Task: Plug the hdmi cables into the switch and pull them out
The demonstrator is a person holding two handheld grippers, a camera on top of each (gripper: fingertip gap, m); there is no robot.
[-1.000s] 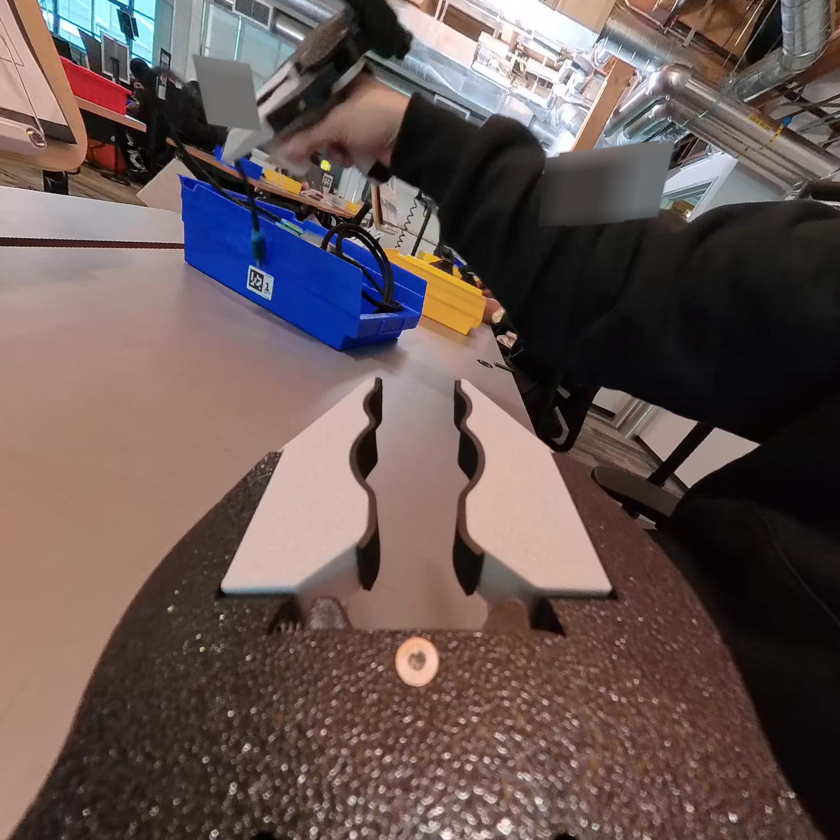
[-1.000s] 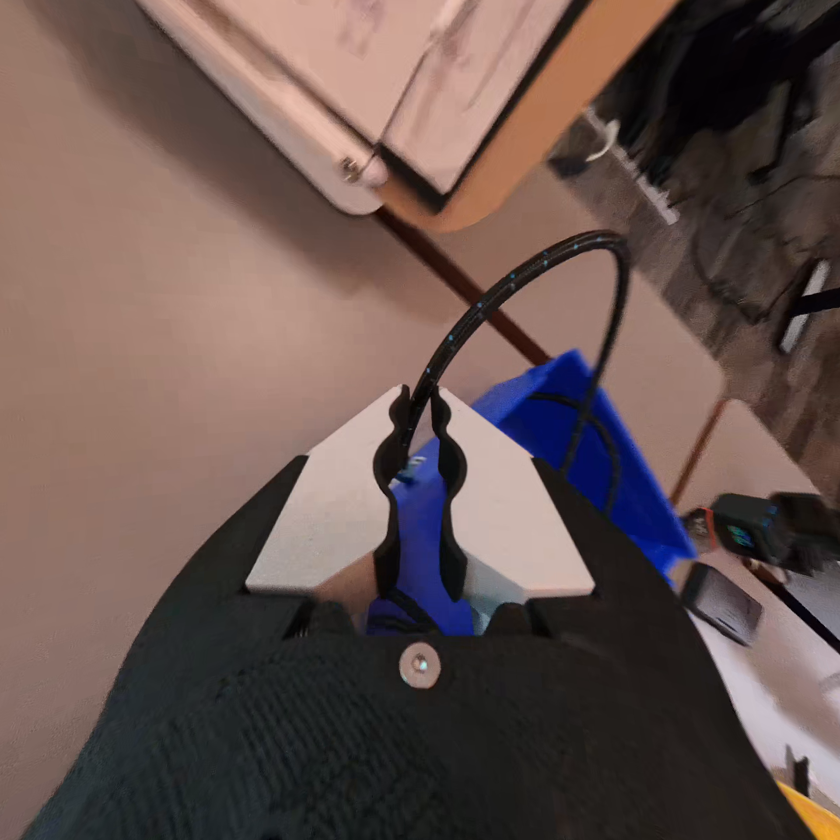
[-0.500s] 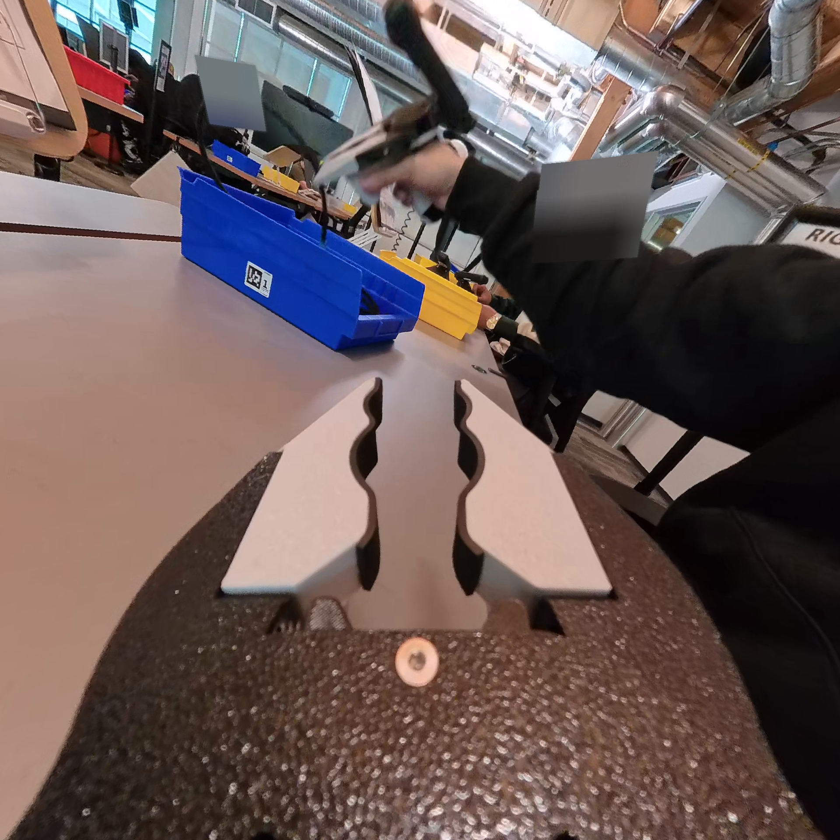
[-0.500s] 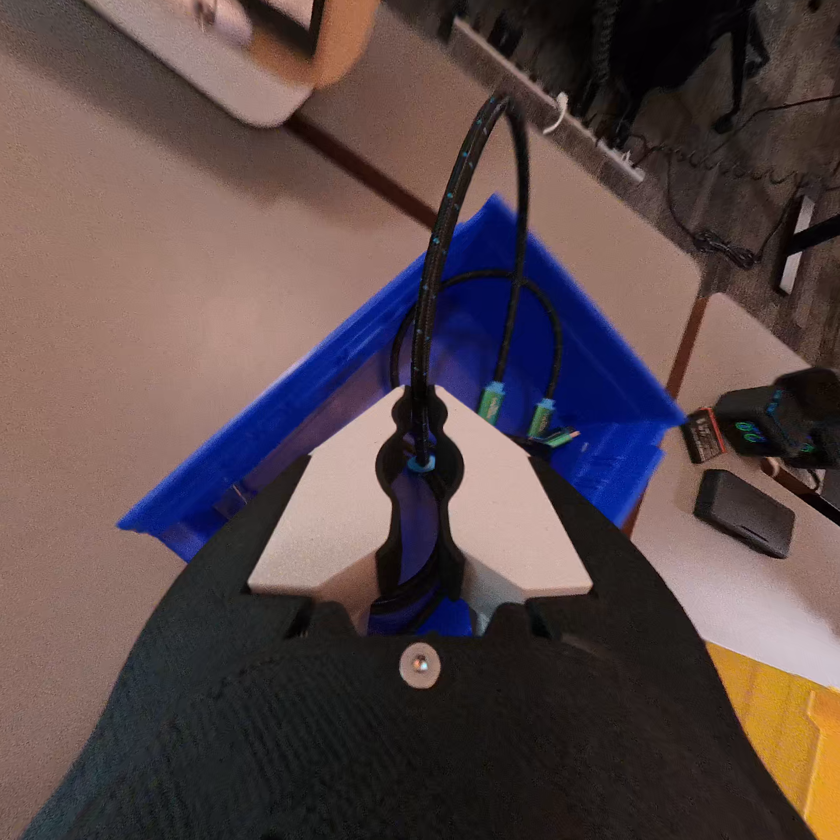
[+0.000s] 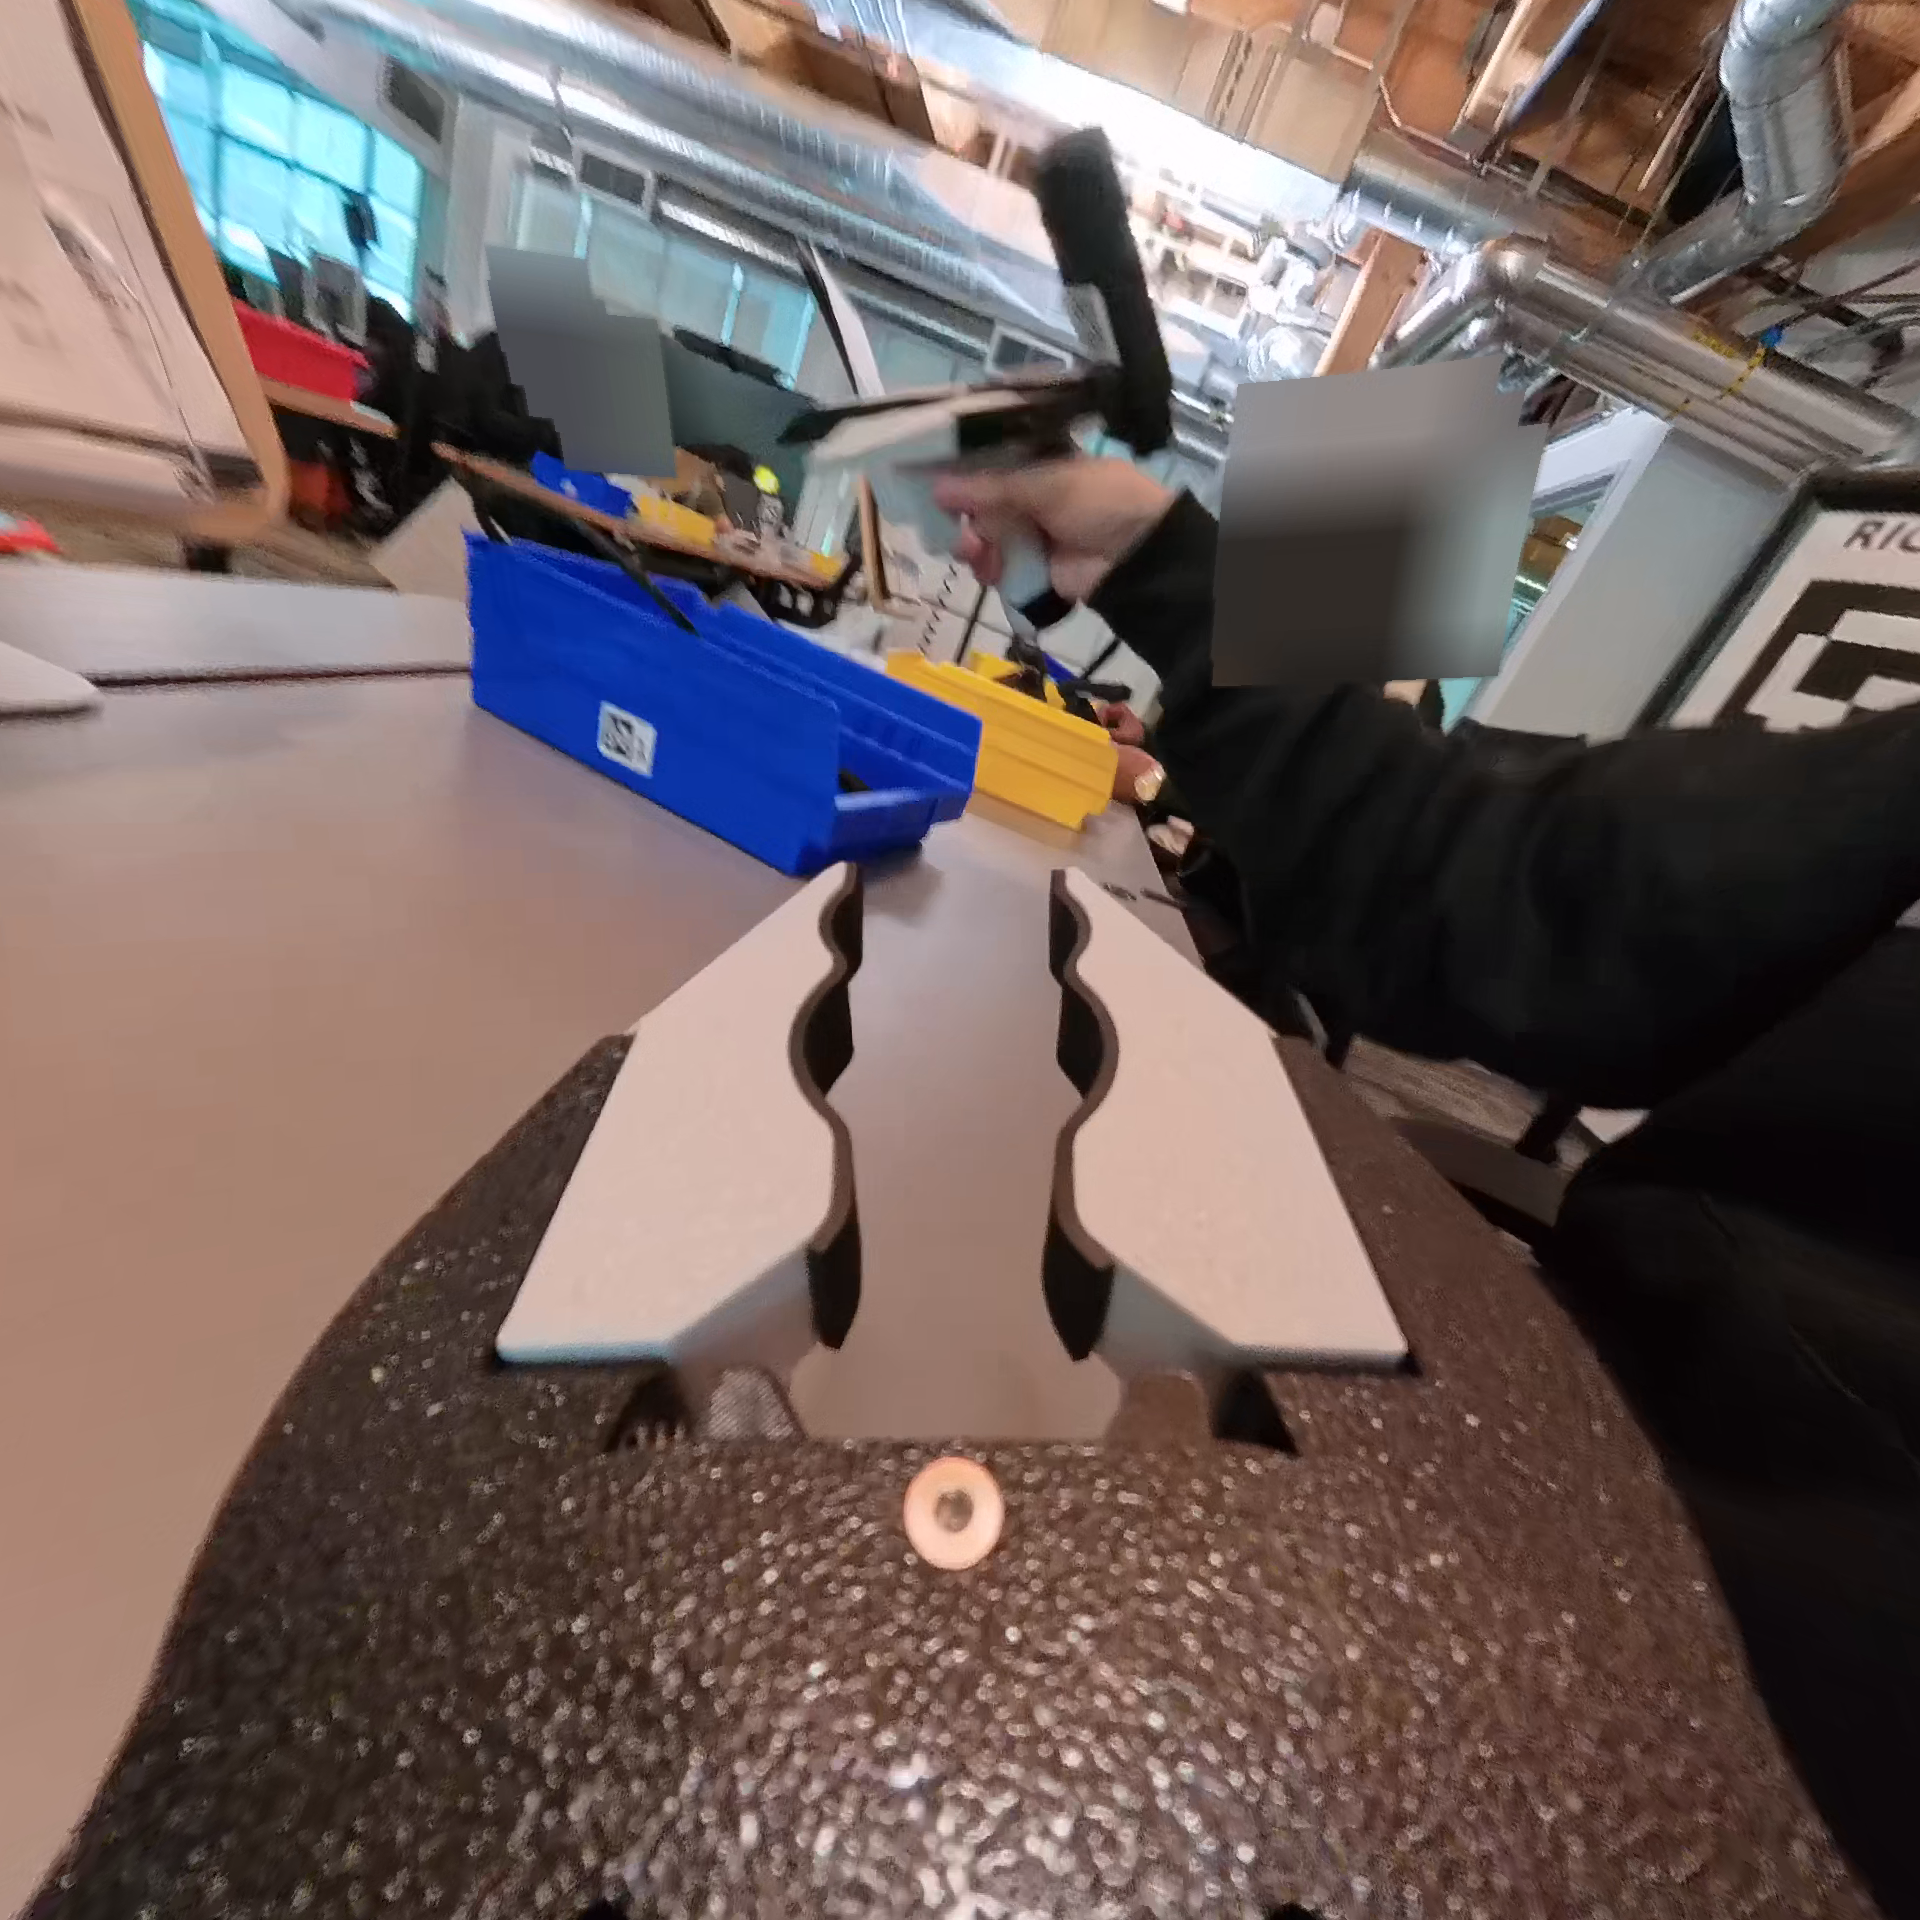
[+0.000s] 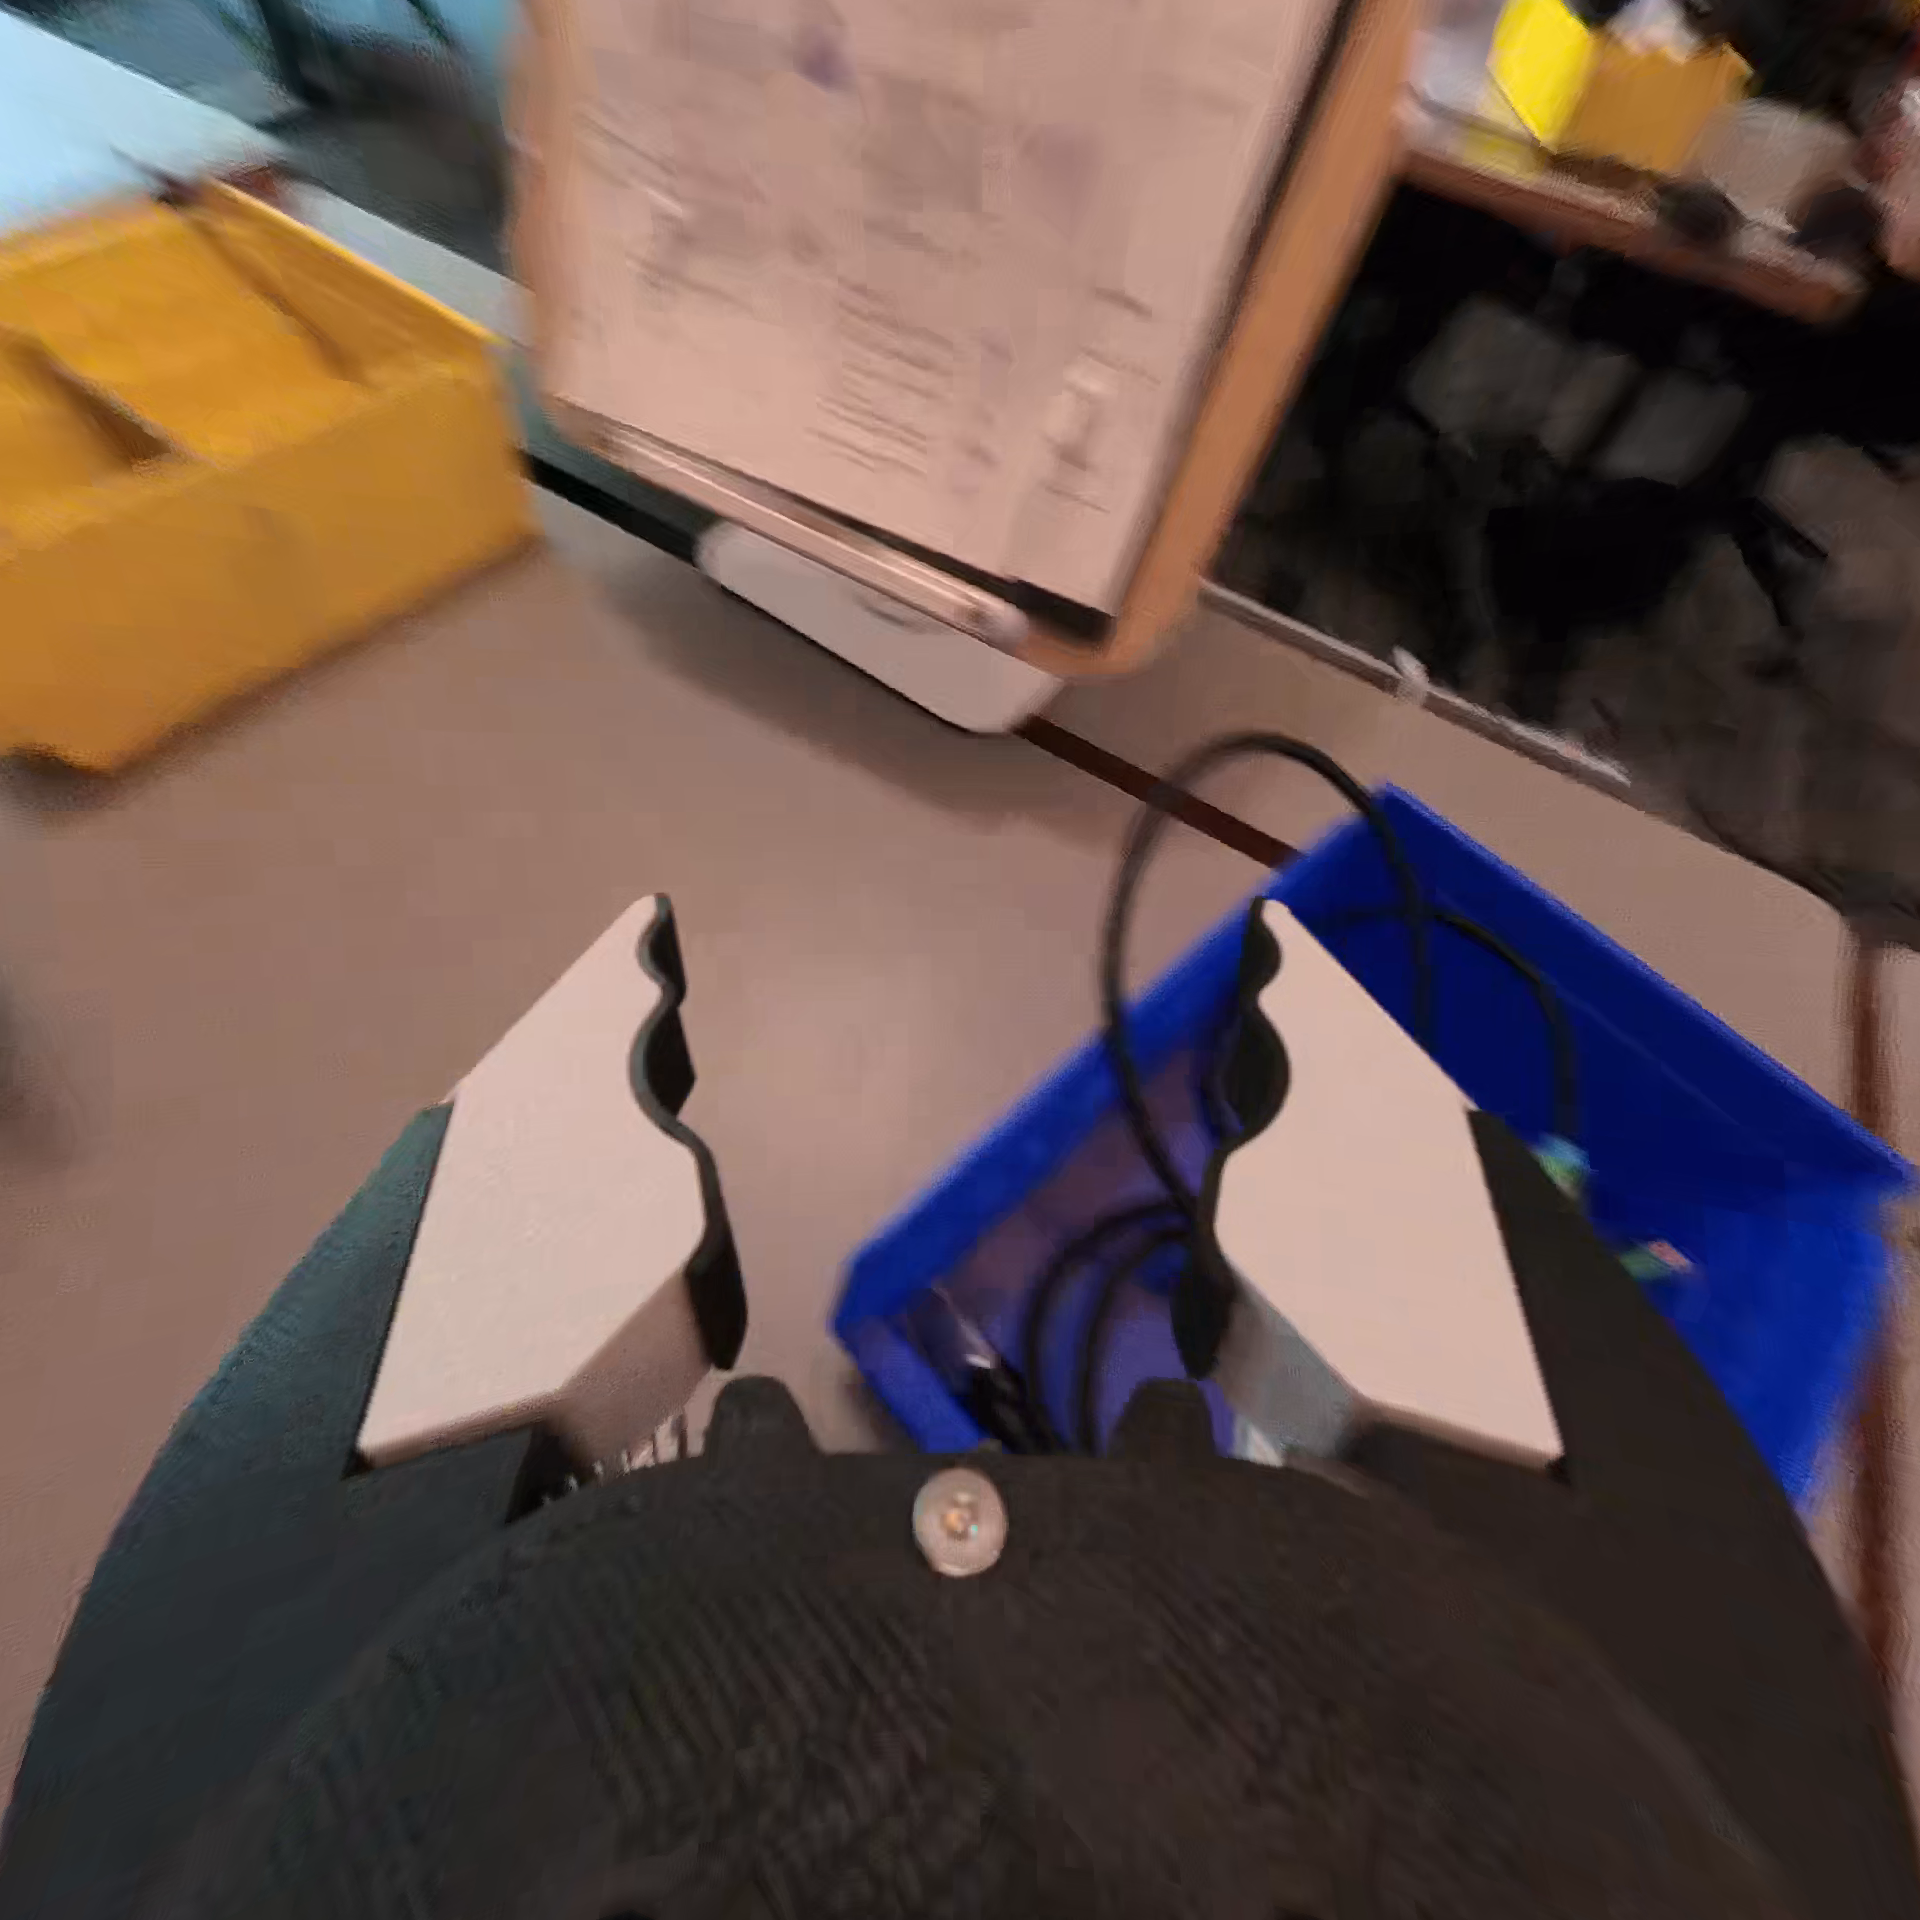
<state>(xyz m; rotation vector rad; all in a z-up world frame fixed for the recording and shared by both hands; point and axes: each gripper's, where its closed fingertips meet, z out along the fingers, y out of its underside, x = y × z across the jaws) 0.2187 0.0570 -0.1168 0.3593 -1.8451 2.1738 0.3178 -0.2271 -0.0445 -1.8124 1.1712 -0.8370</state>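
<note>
Right wrist view: right gripper [image 6: 966,1122] w/ jaws spread wide, nothing between them, hanging above the near end of the blue bin [image 6: 1621,1049]. Black hdmi cable [image 6: 1127,997] loops up over the bin rim and drops back inside; more coils lie at the bin bottom, and teal-ish connector ends show near the bin's right side, though blur makes them hard to read. Cable passes close to the right finger but isn't pinched, so it looks let go into the bin, prob. as storage once unplugged. No switch is clearly visible in either view; can't say where it sits. Yellow bin [image 6: 239,488] sits well apart on the table [image 6: 520,831], far left. Left wrist view: left gripper [image 5: 951,1049] is low over bare table, jaws partly apart w/ a clear gap, holding nothing — likely parked out of the way while the other does the work. From here the blue bin lies ahead, a person's hand [image 5: 1070,520] carrying the right gripper above its near end, sleeve reaching across.
</note>
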